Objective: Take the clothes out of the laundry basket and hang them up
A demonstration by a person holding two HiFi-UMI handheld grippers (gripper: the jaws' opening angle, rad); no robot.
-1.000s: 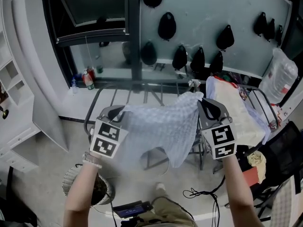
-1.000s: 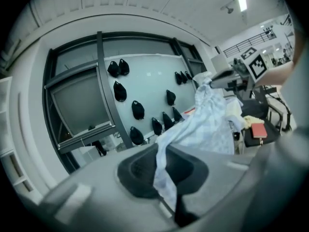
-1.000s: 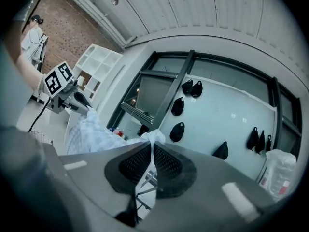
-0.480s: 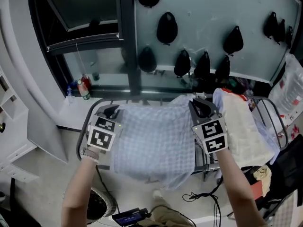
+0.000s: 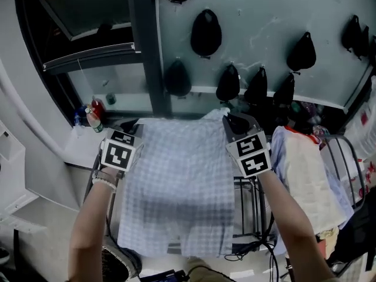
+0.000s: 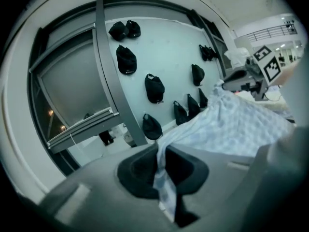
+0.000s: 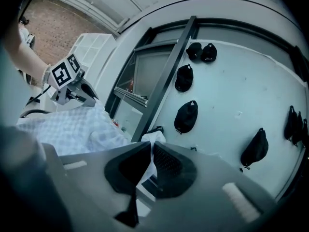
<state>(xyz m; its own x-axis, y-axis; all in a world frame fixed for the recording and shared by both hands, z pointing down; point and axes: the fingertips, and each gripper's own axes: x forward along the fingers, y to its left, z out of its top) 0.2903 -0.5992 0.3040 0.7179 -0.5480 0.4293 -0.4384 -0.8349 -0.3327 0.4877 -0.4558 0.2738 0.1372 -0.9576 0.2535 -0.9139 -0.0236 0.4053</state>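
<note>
1. while the head view looks steeply down, the left gripper and the right gripper each pinch an upper corner of the checked garment. it is stretched flat between them over the left end of the drying rack. its lower part hangs past the rack's near edge and hides most of the rails there; whether it rests on them cannot be told. a pale garment drapes the rack's right end, just beside the right forearm. the laundry basket peeks out under the near left corner. past the far edge are a dark window post, bottles on the sill and black caps hung on the wall.
2. left gripper view: the jaws are pressed together on a fold of the checked garment, which stretches away rightward to the right gripper. the window post and the caps stand behind.
3. right gripper view: the jaws are clamped on a thin pale edge of the garment, which spreads left toward the left gripper. post and caps fill the wall ahead.
</note>
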